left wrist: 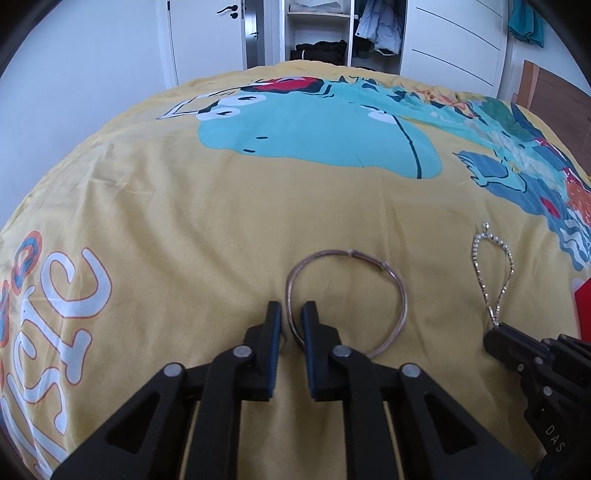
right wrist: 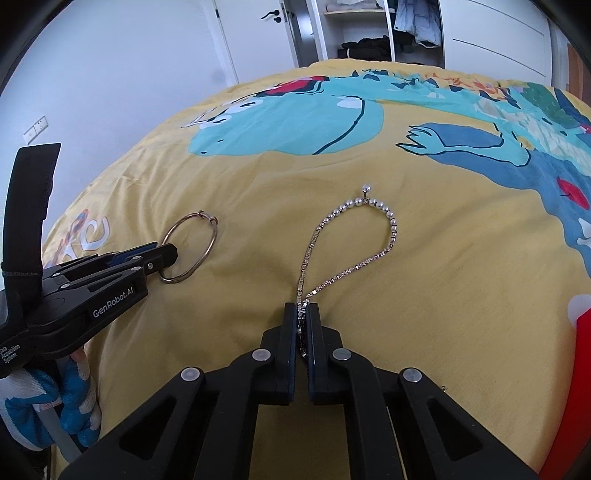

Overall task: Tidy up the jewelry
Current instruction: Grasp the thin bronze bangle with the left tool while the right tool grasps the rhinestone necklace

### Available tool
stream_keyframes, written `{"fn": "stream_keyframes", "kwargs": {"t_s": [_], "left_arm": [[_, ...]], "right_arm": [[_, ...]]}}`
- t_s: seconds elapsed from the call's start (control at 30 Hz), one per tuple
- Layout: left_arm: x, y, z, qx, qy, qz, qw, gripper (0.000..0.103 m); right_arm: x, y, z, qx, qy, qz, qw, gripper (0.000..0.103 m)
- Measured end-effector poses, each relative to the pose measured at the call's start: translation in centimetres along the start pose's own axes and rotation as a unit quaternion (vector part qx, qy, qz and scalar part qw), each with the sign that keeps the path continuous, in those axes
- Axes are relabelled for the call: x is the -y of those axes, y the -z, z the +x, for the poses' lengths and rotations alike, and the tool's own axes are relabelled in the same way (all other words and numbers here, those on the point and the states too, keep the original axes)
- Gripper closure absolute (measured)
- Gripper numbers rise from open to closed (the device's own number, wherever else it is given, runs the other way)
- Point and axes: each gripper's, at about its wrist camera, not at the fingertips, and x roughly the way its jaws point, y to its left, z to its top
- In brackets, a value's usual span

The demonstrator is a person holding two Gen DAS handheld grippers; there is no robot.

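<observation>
left gripper [left wrist: 291, 314]: your fingers sit narrow, one each side of the bangle's near-left rim; a gap shows on both sides of the wire, so not clamped yet as far as the left wrist view shows.
right gripper [right wrist: 303, 312]: your fingers are closed tight on the doubled near end of the necklace; the chain runs between the pads.
bangle [left wrist: 400, 291]: thin metal hoop, lying flat on the bed cover, just ahead of your left fingers; clasp on its far side.
necklace [right wrist: 391, 223]: beaded chain in a loop laid out on the cover ahead of your right fingers, small pendant at the far tip; right of the bangle, the two apart.
red object [right wrist: 580, 369]: at the right edge of both views, near you; could be the jewelry box, cannot tell.
bed cover [left wrist: 221, 206]: yellow with cartoon print, carries both pieces; nothing else of the jewelry seen on it.
wardrobe [left wrist: 317, 29]: open, beyond the far edge of the bed.
progress: early, I judge. Both pieces are still out on the bed; no piece seen stored.
left to do: close on the bangle, lift both pieces, put them wherever they belong; that place is not clearly in view.
</observation>
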Motion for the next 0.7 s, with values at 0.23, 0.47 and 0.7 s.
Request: {"fn": "stream_keyframes", "kwargs": {"t_s": [0.23,0.47,0.7], "left_arm": [[0.1,0.6,-1.5,0.012,-0.007,0.010,0.9999,0.098],[-0.2,0.8,-3.3,0.018,-0.006,0.009,0.9998,0.099],[-0.8,1.6,-5.0,0.014,-0.007,0.006,0.9999,0.099]], "right_arm": [[-0.8,0.7,-0.9,0.003,-0.017,0.005,1.000,0.099],[-1.6,1.4,-2.3,0.006,-0.029,0.012,0.999,0.099],[-2.4,2.0,-4.2,0.012,-0.036,0.019,0.999,0.099]]}}
